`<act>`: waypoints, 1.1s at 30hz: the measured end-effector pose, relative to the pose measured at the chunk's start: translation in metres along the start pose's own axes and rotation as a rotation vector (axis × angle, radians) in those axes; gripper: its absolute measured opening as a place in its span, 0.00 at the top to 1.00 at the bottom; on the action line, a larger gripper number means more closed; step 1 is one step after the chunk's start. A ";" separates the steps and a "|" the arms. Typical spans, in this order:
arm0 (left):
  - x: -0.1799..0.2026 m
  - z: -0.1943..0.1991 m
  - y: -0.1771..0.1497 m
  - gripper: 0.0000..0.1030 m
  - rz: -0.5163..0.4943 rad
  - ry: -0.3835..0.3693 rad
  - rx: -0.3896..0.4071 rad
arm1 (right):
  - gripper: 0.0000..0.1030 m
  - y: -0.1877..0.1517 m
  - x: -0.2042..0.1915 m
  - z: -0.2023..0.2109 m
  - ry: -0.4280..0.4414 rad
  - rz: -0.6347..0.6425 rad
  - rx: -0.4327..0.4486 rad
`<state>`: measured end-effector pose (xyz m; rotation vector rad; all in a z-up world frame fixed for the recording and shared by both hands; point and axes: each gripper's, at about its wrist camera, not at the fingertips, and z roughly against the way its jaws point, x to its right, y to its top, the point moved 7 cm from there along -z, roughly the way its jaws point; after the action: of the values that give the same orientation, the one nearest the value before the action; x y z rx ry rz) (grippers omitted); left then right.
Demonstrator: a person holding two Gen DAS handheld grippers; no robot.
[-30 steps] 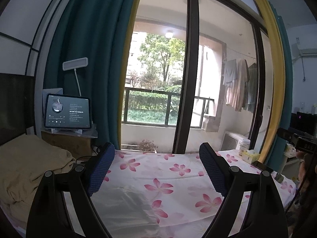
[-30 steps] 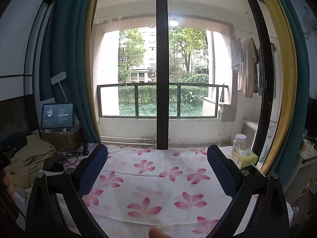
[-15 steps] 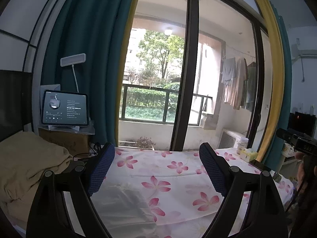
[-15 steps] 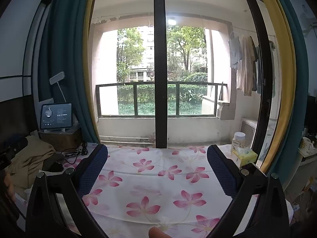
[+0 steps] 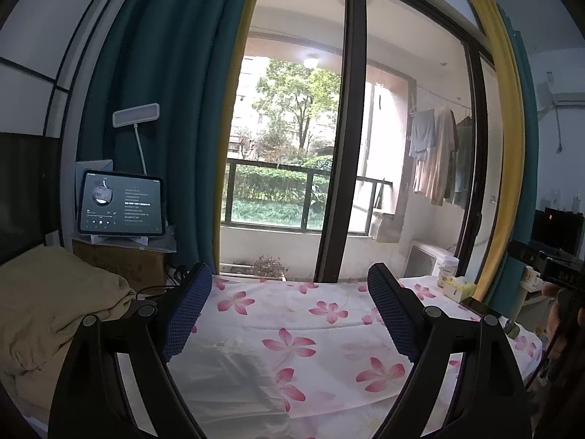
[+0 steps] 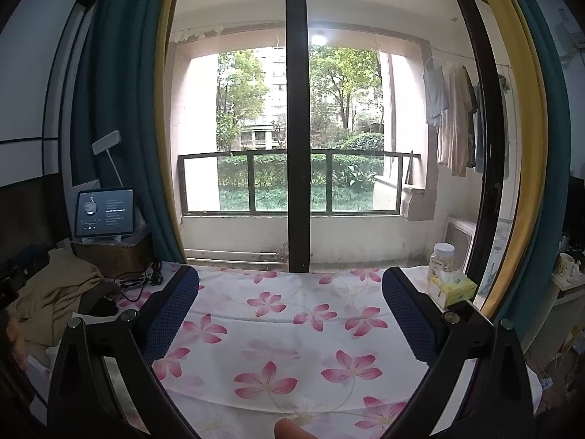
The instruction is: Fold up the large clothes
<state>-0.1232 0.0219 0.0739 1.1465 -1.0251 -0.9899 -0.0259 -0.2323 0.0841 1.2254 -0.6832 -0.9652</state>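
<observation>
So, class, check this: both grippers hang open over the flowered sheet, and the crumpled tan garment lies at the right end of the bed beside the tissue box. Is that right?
One detail is wrong. The tan garment lies at the left end of the bed, below the tablet, as the left wrist view shows. The tissue box is at the right end. Both the left gripper and the right gripper are open over the flowered sheet.

Left gripper (image 5: 289, 314) and right gripper (image 6: 290, 314) both spread wide, empty, held above the floral sheet (image 6: 278, 314).
</observation>
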 end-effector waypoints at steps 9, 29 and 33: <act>0.007 -0.004 -0.001 0.13 -0.014 -0.010 -0.006 | 0.04 -0.002 0.004 -0.002 -0.003 -0.006 -0.002; 0.008 -0.004 -0.001 0.13 -0.017 -0.014 -0.011 | 0.04 -0.003 0.006 -0.004 -0.013 -0.002 -0.009; 0.008 -0.004 -0.001 0.13 -0.017 -0.015 -0.011 | 0.04 -0.003 0.006 -0.004 -0.014 -0.003 -0.009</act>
<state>-0.1173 0.0148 0.0731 1.1422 -1.0220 -1.0177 -0.0203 -0.2362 0.0799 1.2127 -0.6873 -0.9797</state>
